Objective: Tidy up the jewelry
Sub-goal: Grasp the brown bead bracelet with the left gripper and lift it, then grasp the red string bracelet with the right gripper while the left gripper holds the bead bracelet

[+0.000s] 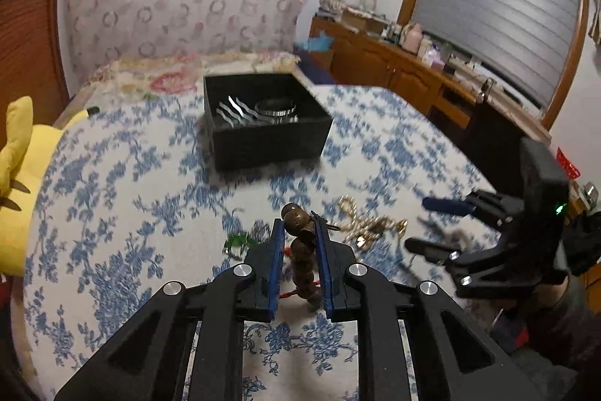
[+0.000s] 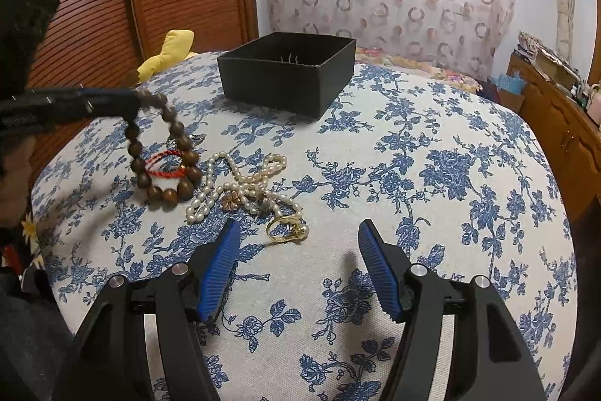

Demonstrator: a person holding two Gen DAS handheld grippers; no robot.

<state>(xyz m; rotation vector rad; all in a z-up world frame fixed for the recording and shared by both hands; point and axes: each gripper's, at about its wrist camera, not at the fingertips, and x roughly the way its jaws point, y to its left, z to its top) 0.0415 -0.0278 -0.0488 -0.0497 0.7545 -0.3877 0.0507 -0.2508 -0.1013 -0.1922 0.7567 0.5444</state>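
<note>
My left gripper (image 1: 298,228) is shut on a brown wooden bead bracelet (image 1: 295,213), which hangs from its blue pads a little above the flowered cover. The right wrist view shows that same gripper (image 2: 126,104) at the left, with the bracelet (image 2: 165,156) dangling as a loop and a red cord (image 2: 165,162) inside it. My right gripper (image 2: 299,225) stands open with nothing held, just short of a gold ring (image 2: 287,232). A pearl necklace (image 2: 240,183) lies tangled beyond the ring. The black box (image 1: 263,145) at the back holds silver bangles (image 1: 276,111).
A blue-flowered cover (image 2: 413,175) spans the surface under everything. A yellow plush toy (image 1: 18,175) lies at its left edge. A small green piece (image 1: 236,239) rests near my left fingers. A wooden cabinet (image 1: 413,77) with clutter stands along the right wall.
</note>
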